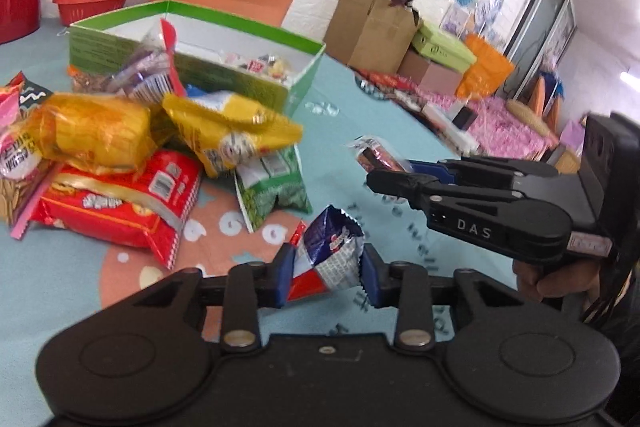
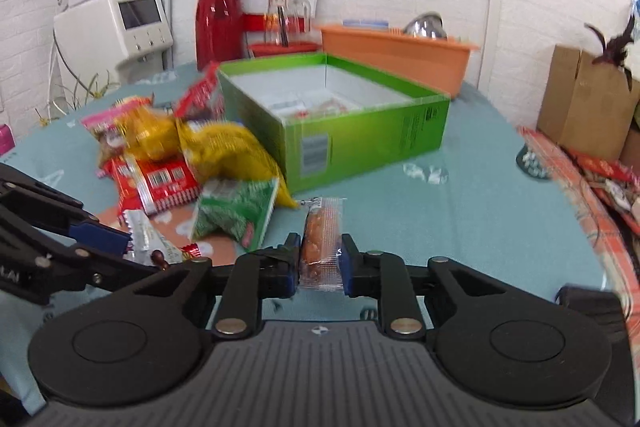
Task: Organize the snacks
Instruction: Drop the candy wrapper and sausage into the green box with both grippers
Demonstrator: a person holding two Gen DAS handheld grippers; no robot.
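My left gripper (image 1: 326,277) is shut on a small blue, white and red snack packet (image 1: 332,251), held just above the teal tablecloth. My right gripper (image 2: 320,263) is shut on a clear-wrapped orange-brown bar (image 2: 322,243). In the left wrist view the right gripper (image 1: 378,173) comes in from the right with that bar (image 1: 370,149) at its tip. In the right wrist view the left gripper (image 2: 120,241) shows at the left edge. An open green box (image 2: 360,131) (image 1: 192,67) stands beyond both, with a few small items inside.
A heap of snack bags lies left of the box: yellow bags (image 1: 232,131), a red pack (image 1: 120,199), a green pack (image 2: 236,211). An orange tub (image 2: 396,55), a red basket (image 1: 92,3) and a red jug (image 2: 218,15) stand at the back. Cardboard boxes (image 2: 580,107) stand beyond the table's right edge.
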